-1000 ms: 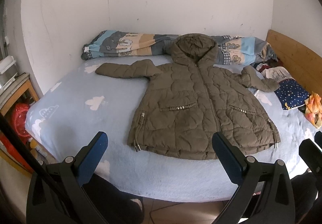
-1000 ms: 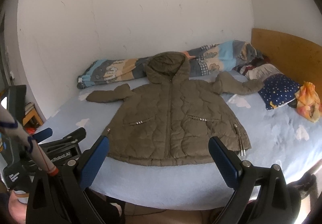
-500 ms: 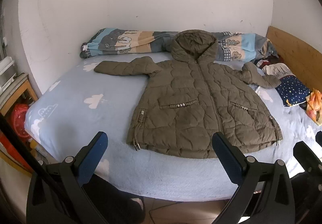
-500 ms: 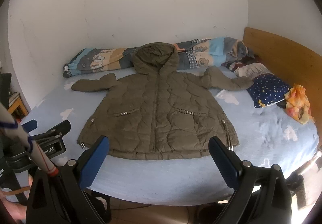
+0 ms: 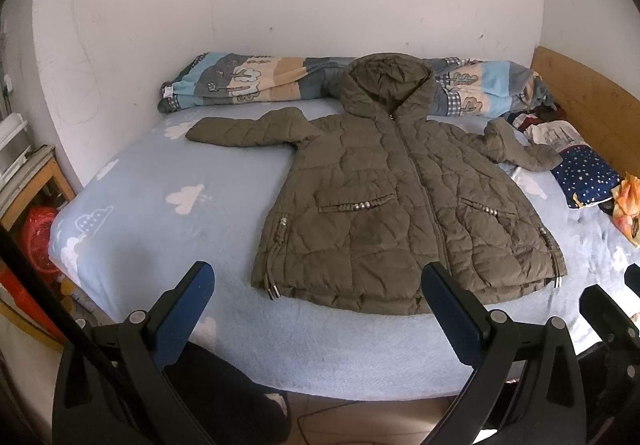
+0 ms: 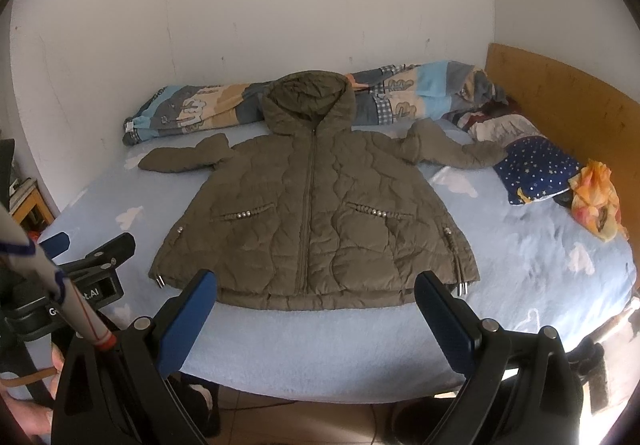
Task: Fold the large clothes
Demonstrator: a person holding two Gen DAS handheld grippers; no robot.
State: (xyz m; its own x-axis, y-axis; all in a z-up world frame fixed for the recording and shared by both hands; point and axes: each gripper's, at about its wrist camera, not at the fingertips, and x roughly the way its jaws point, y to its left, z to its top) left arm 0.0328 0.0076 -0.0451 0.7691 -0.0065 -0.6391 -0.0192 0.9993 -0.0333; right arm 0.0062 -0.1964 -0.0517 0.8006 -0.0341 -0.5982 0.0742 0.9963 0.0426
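While both grippers hover off the bed's near edge:
Jacket [image 5: 400, 213]: flat, zipped, sleeves spread on bed [image 5: 160, 213].
Left gripper [image 5: 316, 309]: released, empty.
Right gripper [image 6: 316, 309]: released, empty.

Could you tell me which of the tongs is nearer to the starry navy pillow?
Right. The right tongs hang open before the jacket's hem, on the side of the pillow; the left tongs are open too, off toward the jacket's far side.

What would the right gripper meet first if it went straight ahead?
Probably the bottom hem of the olive quilted hooded jacket spread on the light blue bed sheet; the open right gripper points there, though depth is unclear.
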